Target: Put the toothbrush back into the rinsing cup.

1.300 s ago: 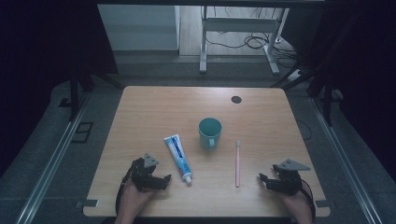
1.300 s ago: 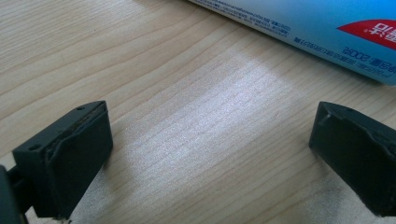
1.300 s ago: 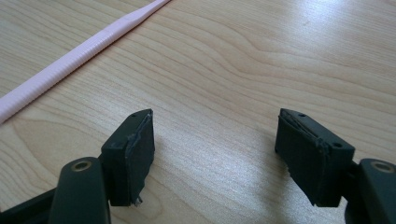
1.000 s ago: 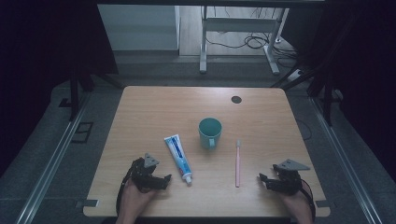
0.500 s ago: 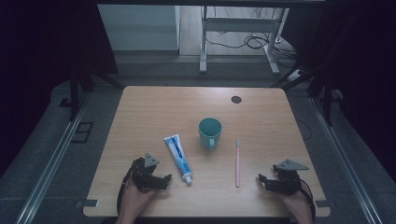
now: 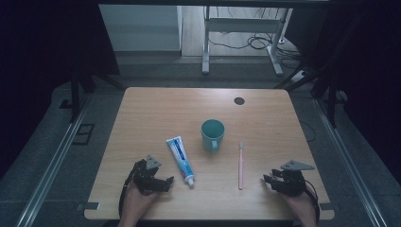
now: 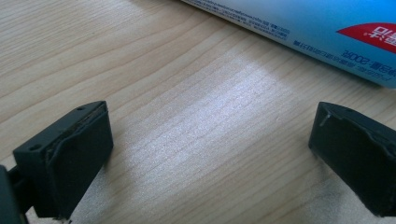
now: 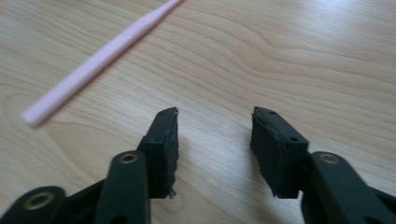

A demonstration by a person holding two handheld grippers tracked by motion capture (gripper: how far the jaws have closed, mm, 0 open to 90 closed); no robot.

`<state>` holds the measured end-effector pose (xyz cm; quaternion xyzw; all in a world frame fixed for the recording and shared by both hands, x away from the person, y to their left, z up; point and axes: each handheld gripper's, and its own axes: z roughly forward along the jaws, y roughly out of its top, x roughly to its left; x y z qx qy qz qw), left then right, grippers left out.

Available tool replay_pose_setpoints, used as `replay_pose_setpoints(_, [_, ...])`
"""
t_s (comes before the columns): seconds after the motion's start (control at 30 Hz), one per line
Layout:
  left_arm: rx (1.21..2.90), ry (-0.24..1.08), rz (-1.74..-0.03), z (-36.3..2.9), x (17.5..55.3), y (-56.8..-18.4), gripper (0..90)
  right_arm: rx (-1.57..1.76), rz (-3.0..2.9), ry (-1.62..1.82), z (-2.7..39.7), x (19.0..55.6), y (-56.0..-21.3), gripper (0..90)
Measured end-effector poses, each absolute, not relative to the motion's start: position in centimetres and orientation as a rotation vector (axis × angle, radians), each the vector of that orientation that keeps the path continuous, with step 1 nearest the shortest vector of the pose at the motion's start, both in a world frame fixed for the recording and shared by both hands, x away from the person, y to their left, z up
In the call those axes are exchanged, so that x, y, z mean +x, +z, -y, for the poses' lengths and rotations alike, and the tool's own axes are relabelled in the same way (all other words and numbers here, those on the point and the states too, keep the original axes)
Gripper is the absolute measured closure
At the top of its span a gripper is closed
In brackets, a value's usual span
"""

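A blue and white toothpaste tube (image 6: pixel 180 160) lies near the table's front, its cap toward the person. My left gripper (image 6: pixel 166 183) rests just left of it, open wide over bare wood (image 7: pixel 210 154), with the tube (image 7: pixel 317 32) beyond its jaws. A teal mug (image 6: pixel 212 134) stands upright at the middle. A pink toothbrush (image 6: pixel 240 165) lies right of the mug. My right gripper (image 6: pixel 267 182) sits right of the toothbrush; its jaws have just been closing and stand narrowly apart with nothing between them (image 8: pixel 215 135). The toothbrush handle (image 8: pixel 98 60) lies off to their upper left.
The wooden table (image 6: pixel 156 109) has a dark round cable hole (image 6: pixel 239 100) near its far right. A white desk frame (image 6: pixel 206 42) and floor cables (image 6: pixel 257 43) stand beyond the far edge. Metal rails run along the floor on both sides.
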<state>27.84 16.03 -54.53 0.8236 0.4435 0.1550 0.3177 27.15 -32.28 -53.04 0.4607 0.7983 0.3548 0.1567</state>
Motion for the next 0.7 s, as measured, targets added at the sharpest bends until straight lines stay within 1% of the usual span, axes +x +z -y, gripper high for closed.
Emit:
replay_pose_setpoints(0.13, [2.171, 0.413, -1.163, -16.0, 27.9, -54.5, 0.1, 1.296, -2.329, 1.014, 31.8, 27.4, -52.8, 64.4])
replay_pose_setpoints(0.17, [2.171, 0.413, -1.163, -16.0, 27.9, -54.5, 0.1, 1.296, -2.329, 1.014, 31.8, 27.4, -52.8, 64.4])
replay_pose_setpoints(0.4, [2.166, 0.411, -1.171, -16.0, 27.9, -54.5, 0.2, 1.256, -2.387, 0.994, 30.7, 27.7, -52.4, 77.7])
replay_pose_setpoints(0.7, [2.165, 0.412, -1.172, -16.0, 27.9, -54.5, 0.2, 1.223, -2.421, 1.03, 29.8, 28.0, -51.8, 85.4])
